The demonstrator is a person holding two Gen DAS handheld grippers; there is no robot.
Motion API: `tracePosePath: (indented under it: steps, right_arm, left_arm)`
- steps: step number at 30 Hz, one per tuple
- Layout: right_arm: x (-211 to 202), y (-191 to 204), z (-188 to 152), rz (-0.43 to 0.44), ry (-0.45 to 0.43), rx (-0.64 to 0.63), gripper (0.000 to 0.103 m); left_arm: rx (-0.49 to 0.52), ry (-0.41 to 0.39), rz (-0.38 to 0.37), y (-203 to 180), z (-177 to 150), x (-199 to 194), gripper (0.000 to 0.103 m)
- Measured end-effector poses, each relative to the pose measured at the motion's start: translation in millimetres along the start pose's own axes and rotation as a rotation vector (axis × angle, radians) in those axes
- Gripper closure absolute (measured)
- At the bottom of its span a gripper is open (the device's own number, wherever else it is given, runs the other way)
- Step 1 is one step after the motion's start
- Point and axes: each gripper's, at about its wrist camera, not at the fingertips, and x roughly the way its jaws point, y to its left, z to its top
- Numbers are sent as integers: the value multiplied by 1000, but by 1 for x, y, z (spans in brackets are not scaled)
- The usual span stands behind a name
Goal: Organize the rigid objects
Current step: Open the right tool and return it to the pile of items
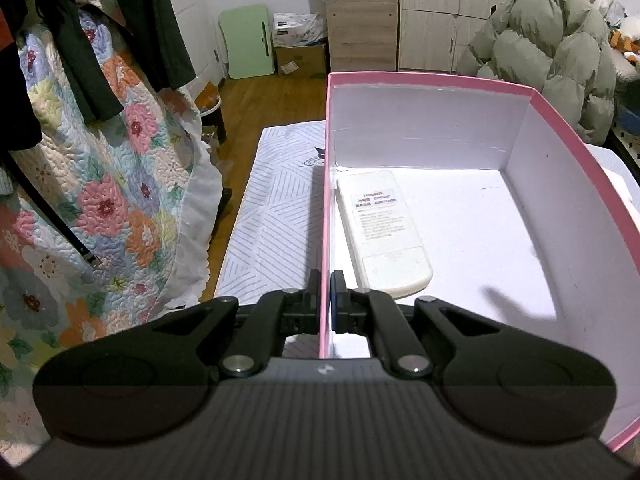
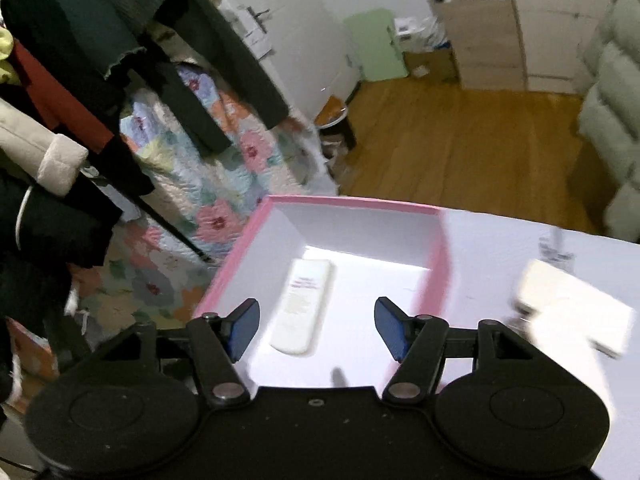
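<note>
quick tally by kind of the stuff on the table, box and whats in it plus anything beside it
pink box: 1
white remote, lying label side up inside the box: 1
white blocky object on the table outside the box, too blurred to identify: 1
total: 3

Inside the pink box (image 2: 438,256), the remote (image 2: 304,304) lies along the left wall; the floor to its right lies open. A blurred white object (image 2: 572,312) stands on the desk (image 2: 500,240) outside the right wall.
</note>
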Motion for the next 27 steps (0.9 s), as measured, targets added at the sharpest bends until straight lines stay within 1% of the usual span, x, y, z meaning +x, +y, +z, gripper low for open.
tracePosePath:
  steps: [4,9,12,14,17,20,21,24,27]
  right_arm:
    - [-18,-25,-19,-47,14,20,34]
    - [-14,-52,-50,-115,62,36,34]
    - [-6,-69,-63,-180,80,54,34]
    - [-2,-77,-68,-236,75,43,34]
    - [-2,-90,-76,-288,76,36,34]
    - [-3,-95,-78,-400,46,-20,34]
    - [-2,-98,-77,-422,39,-43,34]
    - [2,-111,-65,-424,29,-89,34]
    - [16,-127,-51,-418,57,-161,34]
  left_arm:
    - [5,0,2,1,1,0,99]
    - [18,1,11,-1,1,-1,99]
    - [24,1,15,-3,1,-1,99]
    - [22,1,14,-2,1,-1,99]
    - [24,1,16,-3,1,-1,99]
    - [25,1,15,-2,1,-1,99]
    - [26,1,16,-2,1,-1,99]
    - [27,1,17,-3,1,-1,99]
    - [26,1,16,-3,1,-1,99]
